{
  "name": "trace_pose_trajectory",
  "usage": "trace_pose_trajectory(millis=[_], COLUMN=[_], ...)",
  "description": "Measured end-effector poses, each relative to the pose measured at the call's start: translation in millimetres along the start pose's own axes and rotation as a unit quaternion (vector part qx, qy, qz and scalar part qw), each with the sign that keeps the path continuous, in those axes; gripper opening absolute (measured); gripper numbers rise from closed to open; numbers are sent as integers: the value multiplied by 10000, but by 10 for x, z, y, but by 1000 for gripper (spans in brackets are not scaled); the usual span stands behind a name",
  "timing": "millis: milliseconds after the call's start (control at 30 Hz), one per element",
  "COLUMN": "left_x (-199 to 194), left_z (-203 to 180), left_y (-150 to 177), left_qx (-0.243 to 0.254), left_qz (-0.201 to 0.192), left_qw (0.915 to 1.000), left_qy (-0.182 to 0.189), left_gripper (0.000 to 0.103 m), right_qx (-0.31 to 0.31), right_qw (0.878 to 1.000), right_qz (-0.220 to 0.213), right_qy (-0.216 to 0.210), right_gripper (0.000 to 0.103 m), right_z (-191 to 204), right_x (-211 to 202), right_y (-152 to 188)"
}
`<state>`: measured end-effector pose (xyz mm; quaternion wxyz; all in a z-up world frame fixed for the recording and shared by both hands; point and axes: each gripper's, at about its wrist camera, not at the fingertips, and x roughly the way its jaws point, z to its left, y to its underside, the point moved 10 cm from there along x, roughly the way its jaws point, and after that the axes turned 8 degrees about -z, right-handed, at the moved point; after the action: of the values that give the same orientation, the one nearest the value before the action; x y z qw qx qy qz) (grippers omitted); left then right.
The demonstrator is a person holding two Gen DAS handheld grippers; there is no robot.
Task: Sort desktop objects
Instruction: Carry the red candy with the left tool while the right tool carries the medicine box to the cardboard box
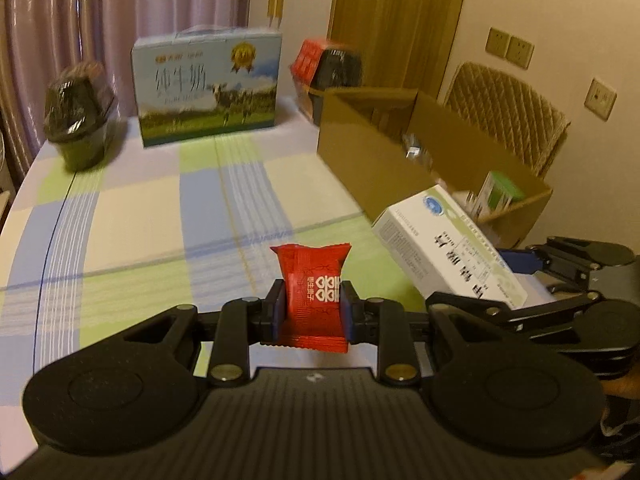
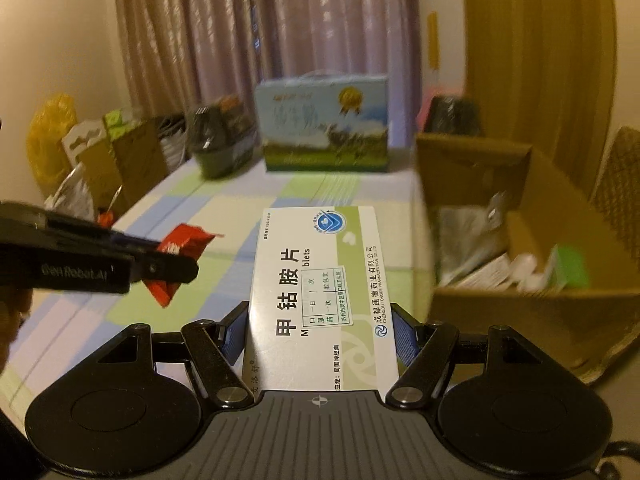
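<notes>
Above the checked worktop (image 1: 160, 208), my left tool (image 1: 312, 304) is closed on a red sweet packet (image 1: 314, 280), held upright. My right tool (image 2: 320, 332) clamps a white medicine box (image 2: 316, 280) just beside the open cardboard box (image 2: 520, 304).

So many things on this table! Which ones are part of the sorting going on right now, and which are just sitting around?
In the job:
- left gripper, shut on the red candy packet
- right gripper, shut on the white medicine box
- open cardboard box, probably the destination

Just lying about:
- milk carton
- dark pot
- red and black box
</notes>
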<state>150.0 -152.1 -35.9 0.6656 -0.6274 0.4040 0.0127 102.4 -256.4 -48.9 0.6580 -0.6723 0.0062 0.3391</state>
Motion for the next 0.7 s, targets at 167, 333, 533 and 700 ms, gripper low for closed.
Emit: trace_pose_trajectory(millis=[167, 333, 533, 700], left_x=[50, 189, 445, 707], left_z=[-217, -547, -1004, -1255], left_y=[-274, -561, -867, -1018], left_qx=[96, 128, 180, 113], left_qz=[-188, -319, -393, -362], left_qw=[9997, 9988, 9970, 9959], left_qy=[85, 339, 635, 822], left_gripper=[23, 23, 23, 23], right_qx=[235, 215, 356, 445], right_qw=[9989, 9965, 9936, 9920], right_qz=[-162, -314, -422, -407], right_qy=[374, 740, 989, 1112], right_gripper=[68, 68, 68, 68], right_z=[-355, -712, -1161, -1505], right_x=[-159, -264, -323, -294], right_y=[-382, -712, -950, -1035])
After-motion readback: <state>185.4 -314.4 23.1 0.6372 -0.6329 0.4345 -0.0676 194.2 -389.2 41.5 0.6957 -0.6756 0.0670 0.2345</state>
